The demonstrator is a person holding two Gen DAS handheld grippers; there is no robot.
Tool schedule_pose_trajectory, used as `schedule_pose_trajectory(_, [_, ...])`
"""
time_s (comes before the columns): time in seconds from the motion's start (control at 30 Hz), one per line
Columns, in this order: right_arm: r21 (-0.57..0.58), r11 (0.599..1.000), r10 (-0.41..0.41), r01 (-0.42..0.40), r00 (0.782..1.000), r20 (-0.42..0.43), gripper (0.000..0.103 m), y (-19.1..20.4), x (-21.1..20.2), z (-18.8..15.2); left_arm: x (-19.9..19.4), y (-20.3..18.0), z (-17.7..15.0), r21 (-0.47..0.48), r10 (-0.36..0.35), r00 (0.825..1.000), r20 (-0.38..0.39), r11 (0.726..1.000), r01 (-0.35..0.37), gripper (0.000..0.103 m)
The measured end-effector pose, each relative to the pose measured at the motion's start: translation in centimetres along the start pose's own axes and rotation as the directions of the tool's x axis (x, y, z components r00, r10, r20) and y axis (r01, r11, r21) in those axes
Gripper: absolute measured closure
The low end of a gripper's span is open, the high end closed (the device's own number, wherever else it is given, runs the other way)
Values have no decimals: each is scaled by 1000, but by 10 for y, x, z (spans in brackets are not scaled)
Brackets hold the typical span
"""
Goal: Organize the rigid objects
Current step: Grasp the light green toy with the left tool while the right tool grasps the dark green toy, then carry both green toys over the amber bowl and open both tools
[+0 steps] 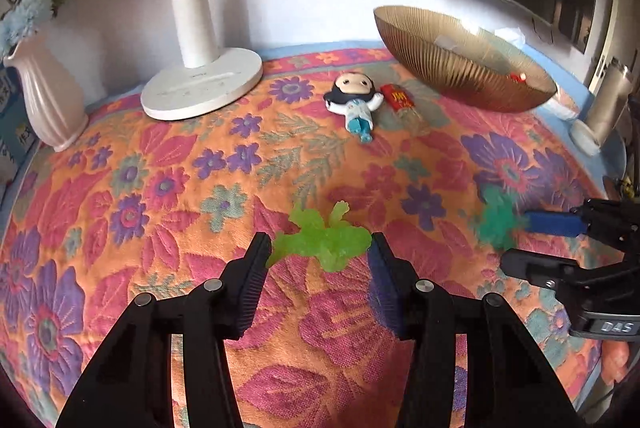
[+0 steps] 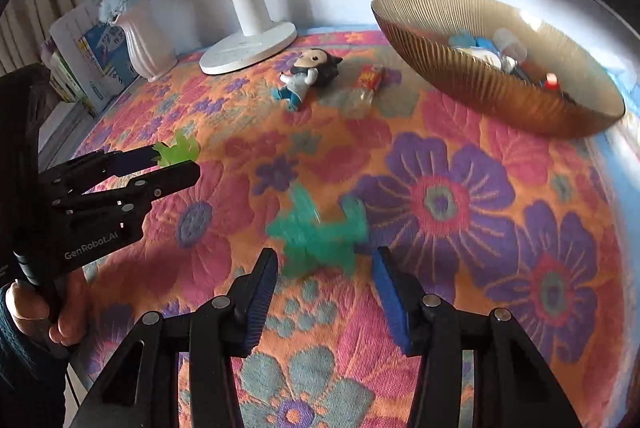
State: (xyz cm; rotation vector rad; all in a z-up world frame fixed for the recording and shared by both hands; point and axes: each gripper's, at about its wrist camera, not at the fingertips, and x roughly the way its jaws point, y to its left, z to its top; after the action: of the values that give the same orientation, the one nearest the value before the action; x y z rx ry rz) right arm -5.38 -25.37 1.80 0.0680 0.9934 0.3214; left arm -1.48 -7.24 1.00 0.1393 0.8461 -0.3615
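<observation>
Far left, the ribbed white vase (image 2: 146, 39) holds blue and white flowers. Left gripper (image 1: 320, 248) is clamped on the translucent lime-green toy figure (image 1: 324, 242). Right gripper (image 2: 324, 264) brackets the blurred teal toy figure (image 2: 316, 232); grip or no grip, can't tell. Open flowered tablecloth (image 2: 440, 155) stretches ahead to the doll (image 2: 310, 73). Far right, near the table's edge, the ribbed gold bowl (image 2: 480, 75) carries small toys, hard to make out.
</observation>
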Motion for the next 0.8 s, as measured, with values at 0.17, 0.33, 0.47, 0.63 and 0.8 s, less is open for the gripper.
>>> schedule_pose_trajectory(0.17, [28, 1000, -1, 1, 1000, -1, 40, 1, -2, -3, -3, -2, -3, 20, 12, 1000, 11, 1000, -12, 56])
schedule_pose_trajectory(0.33, [90, 995, -39, 41, 999, -18, 40, 4, 9, 15, -2, -1, -3, 7, 18, 1000, 5, 1000, -18, 56])
schedule_pose_trajectory(0.47, [40, 992, -119, 118, 993, 2, 57, 18, 19, 19, -2, -2, -4, 13, 26, 1000, 6, 1000, -26, 56])
schedule_pose_trajectory(0.63, [22, 995, -102, 101, 993, 56, 57, 21, 0, 11, -9, -8, -1, 28, 37, 999, 23, 999, -38, 56])
schedule_pose_trajectory(0.8, [37, 993, -113, 108, 977, 183, 57, 3, -64, 27, -43, -25, 38, 6, -65, 990, 121, 998, 65, 56])
